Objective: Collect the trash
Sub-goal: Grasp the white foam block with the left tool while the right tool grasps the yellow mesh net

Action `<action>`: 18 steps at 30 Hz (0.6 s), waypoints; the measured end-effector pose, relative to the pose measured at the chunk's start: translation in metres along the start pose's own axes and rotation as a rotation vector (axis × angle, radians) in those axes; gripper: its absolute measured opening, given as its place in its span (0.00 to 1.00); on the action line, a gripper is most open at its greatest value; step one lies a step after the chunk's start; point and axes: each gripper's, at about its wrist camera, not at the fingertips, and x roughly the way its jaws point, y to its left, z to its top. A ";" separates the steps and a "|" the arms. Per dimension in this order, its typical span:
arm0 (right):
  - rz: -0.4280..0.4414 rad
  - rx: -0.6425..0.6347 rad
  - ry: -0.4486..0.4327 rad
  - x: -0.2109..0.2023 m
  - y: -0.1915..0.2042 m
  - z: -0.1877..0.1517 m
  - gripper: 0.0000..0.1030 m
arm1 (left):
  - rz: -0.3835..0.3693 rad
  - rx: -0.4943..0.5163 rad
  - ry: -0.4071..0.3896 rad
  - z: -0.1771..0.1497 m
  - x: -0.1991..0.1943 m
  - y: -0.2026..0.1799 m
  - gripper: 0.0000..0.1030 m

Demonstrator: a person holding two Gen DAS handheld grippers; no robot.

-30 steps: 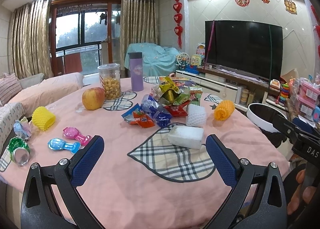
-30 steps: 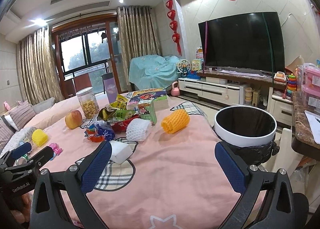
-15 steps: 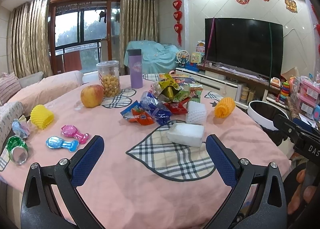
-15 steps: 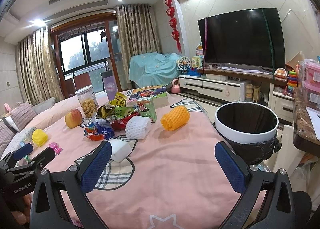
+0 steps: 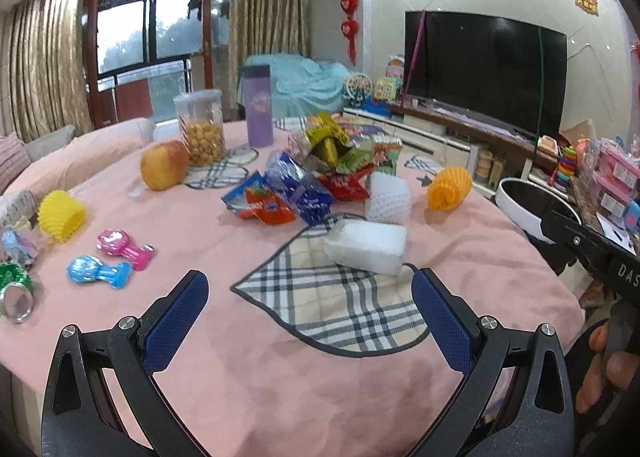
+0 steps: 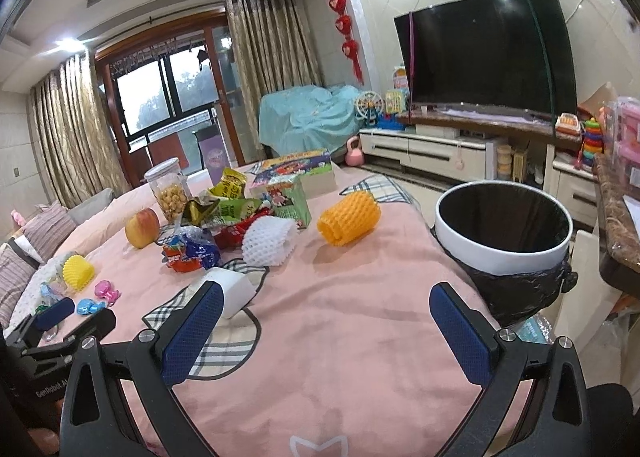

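A pile of snack wrappers lies mid-table on the pink cloth. Near it are a white foam net, an orange foam net, a yellow foam net and a white foam block. A white-rimmed bin with a black liner stands off the table's right edge. My left gripper hovers open in front of the foam block, holding nothing. My right gripper is open and empty over bare cloth, left of the bin.
An apple, a jar of snack balls, a purple flask, pink and blue toys and a green can share the table. A boxed set lies at the far side. A TV cabinet stands beyond.
Both views have shifted slightly; the table objects look a little nearer and lower in the frames. Both grippers stay open and empty, and nothing on the table has moved.
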 end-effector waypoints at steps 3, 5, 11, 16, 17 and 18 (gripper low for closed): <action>0.003 0.009 0.029 0.010 -0.005 0.003 1.00 | -0.016 0.008 0.033 0.001 0.012 -0.007 1.00; 0.004 0.017 0.048 0.019 -0.009 0.005 1.00 | -0.026 0.012 0.054 0.002 0.020 -0.011 1.00; 0.005 0.048 0.098 0.041 -0.024 0.011 1.00 | -0.049 0.013 0.106 0.006 0.042 -0.020 1.00; 0.010 0.072 0.139 0.060 -0.034 0.017 0.99 | -0.057 0.018 0.146 0.009 0.060 -0.028 1.00; 0.010 0.083 0.152 0.065 -0.037 0.018 0.99 | -0.058 0.018 0.154 0.009 0.063 -0.029 1.00; 0.009 0.089 0.159 0.068 -0.039 0.019 0.99 | -0.058 0.019 0.163 0.011 0.067 -0.030 1.00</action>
